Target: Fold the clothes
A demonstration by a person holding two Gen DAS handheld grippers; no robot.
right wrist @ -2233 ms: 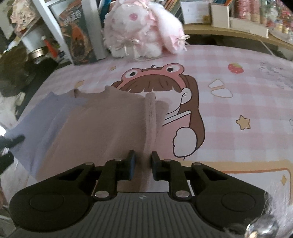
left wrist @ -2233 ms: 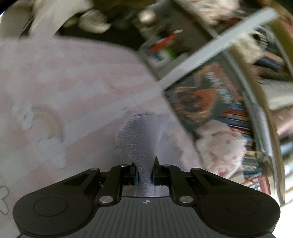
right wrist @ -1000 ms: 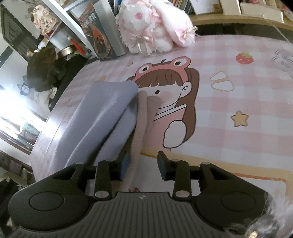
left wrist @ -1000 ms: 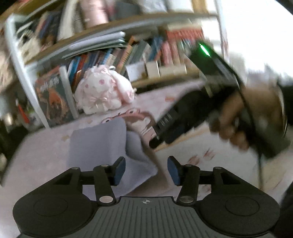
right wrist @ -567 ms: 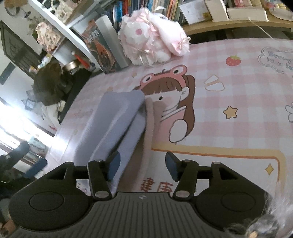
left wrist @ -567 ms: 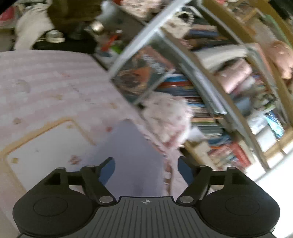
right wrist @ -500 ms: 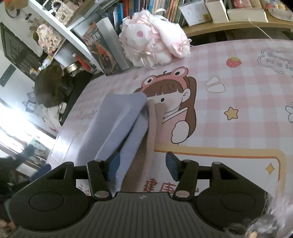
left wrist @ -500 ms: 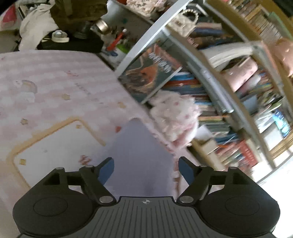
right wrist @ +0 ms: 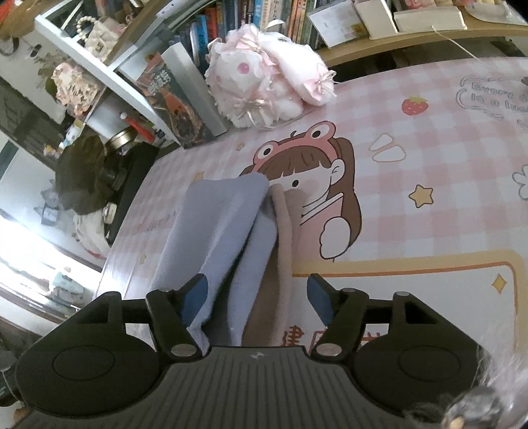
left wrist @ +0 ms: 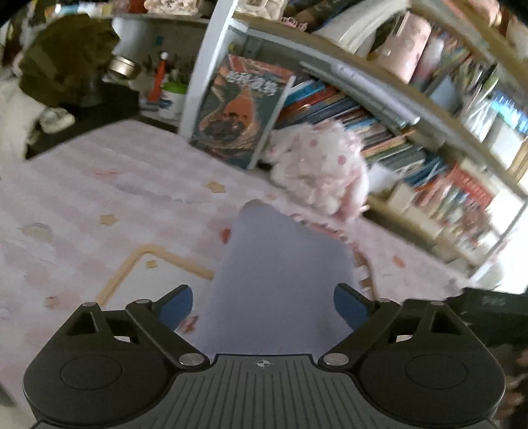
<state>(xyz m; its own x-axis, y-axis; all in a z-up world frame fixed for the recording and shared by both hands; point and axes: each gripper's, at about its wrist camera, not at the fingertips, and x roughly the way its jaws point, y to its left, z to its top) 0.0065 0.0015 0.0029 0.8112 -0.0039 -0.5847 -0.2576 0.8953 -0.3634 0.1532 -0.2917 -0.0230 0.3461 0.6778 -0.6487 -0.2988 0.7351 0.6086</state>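
A lavender garment [right wrist: 217, 227] lies folded on the pink checked table mat [right wrist: 429, 204], with a beige-pink layer [right wrist: 283, 231] showing along its right edge. It also shows in the left wrist view [left wrist: 280, 280] as a long lavender strip. My left gripper [left wrist: 264, 303] is open, above the near end of the garment, holding nothing. My right gripper [right wrist: 257, 297] is open, with the near end of the fold lying between its fingers, not gripped.
A pink-and-white plush toy [right wrist: 267, 89] sits at the mat's far edge against a bookshelf [right wrist: 250, 13]. A book [left wrist: 237, 109] leans on the white shelf frame. A dark bag [right wrist: 82, 168] and clutter lie off the left edge. The cartoon girl print [right wrist: 316, 184] lies right of the garment.
Both grippers let go of the cloth and opened wide. The lavender layer was folded over the beige one. Both grippers have since drawn back and risen; the left view swung round.
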